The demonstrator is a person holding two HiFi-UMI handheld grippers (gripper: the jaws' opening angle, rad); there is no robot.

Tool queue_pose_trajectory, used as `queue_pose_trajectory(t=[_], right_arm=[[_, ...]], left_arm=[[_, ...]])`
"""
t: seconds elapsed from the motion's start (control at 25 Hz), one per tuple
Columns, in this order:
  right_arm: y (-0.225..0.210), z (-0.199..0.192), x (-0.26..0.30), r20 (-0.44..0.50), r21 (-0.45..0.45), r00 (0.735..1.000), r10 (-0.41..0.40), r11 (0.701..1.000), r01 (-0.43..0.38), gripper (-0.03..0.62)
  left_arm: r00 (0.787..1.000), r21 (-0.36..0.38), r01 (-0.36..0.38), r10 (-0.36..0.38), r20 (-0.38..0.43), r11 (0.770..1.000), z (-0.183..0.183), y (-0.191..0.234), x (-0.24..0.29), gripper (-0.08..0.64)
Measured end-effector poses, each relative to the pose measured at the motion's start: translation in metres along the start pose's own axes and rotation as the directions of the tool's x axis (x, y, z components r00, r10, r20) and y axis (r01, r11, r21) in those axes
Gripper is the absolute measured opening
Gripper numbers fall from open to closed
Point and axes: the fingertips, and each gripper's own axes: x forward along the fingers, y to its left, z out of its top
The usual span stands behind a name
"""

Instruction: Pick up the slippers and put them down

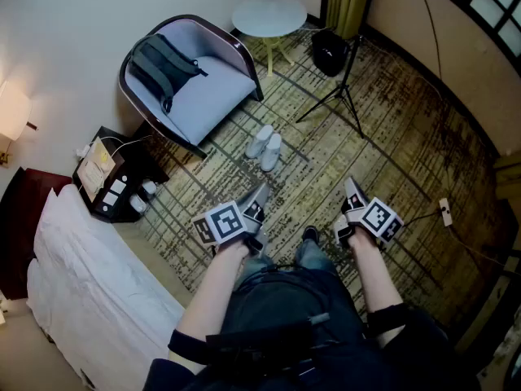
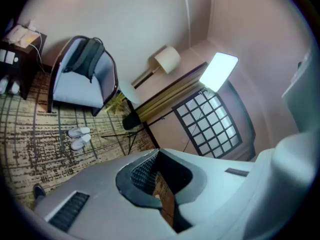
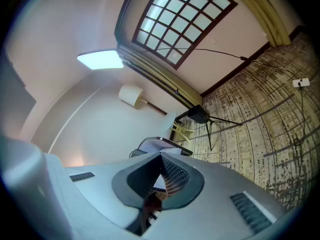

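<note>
A pair of white slippers [image 1: 265, 147] lies side by side on the patterned carpet, just in front of the armchair. In the left gripper view the slippers [image 2: 79, 137] show small at the left, well beyond the jaws. My left gripper [image 1: 259, 197] is held above the carpet, a short way nearer me than the slippers, shut and empty. My right gripper [image 1: 352, 191] hovers further right, also shut with nothing in it. In each gripper view the jaws of the left gripper [image 2: 156, 159] and the right gripper [image 3: 162, 162] meet with no gap.
A blue armchair [image 1: 213, 90] with a dark backpack [image 1: 162, 65] stands behind the slippers. A round table [image 1: 269, 13], a black bin [image 1: 330, 51] and a tripod [image 1: 343, 90] are further back. A nightstand [image 1: 114, 182] and bed [image 1: 89, 283] lie left. A cable with a power strip [image 1: 445, 211] runs on the right.
</note>
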Motion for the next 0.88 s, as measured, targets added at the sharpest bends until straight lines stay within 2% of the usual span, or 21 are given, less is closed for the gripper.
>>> queue_pose_trajectory(t=[0.12, 0.24, 0.32, 0.44, 0.6, 0.72, 0.8, 0.88], right_arm=[[0.022, -0.011, 0.008, -0.04, -0.091, 0.999, 0.02, 0.996, -0.024, 0.005], [0.047, -0.024, 0.018, -0.09, -0.22, 0.995, 0.036, 0.974, -0.055, 0.005], [0.066, -0.034, 0.027, -0.126, -0.317, 0.991, 0.046, 0.945, -0.084, 0.005], [0.095, -0.052, 0.039, -0.183, -0.424, 0.981, 0.069, 0.894, -0.143, 0.005], [0.124, -0.078, 0.054, -0.26, -0.557, 0.962, 0.084, 0.801, -0.22, 0.005], [0.147, -0.1, 0.066, -0.31, -0.649, 0.946, 0.089, 0.707, -0.28, 0.005], [0.162, -0.118, 0.072, -0.349, -0.684, 0.932, 0.095, 0.655, -0.322, 0.005], [0.177, -0.134, 0.078, -0.377, -0.722, 0.921, 0.095, 0.593, -0.356, 0.005]], left_arm=[[0.998, 0.064, -0.054, 0.053, 0.029, 0.996, 0.01, 0.013, -0.017, 0.0], [0.99, 0.142, -0.13, 0.121, 0.071, 0.981, 0.022, 0.028, -0.038, 0.0], [0.981, 0.165, -0.176, 0.159, 0.108, 0.971, 0.031, 0.038, -0.053, 0.0], [0.965, 0.158, -0.227, 0.201, 0.167, 0.961, 0.042, 0.054, -0.078, 0.0], [0.931, 0.181, -0.328, 0.286, 0.226, 0.927, 0.051, 0.078, -0.109, 0.0], [0.893, 0.235, -0.427, 0.365, 0.264, 0.874, 0.057, 0.097, -0.136, 0.0], [0.852, 0.277, -0.505, 0.422, 0.311, 0.817, 0.063, 0.11, -0.158, 0.0], [0.803, 0.316, -0.581, 0.467, 0.369, 0.75, 0.069, 0.122, -0.181, 0.0]])
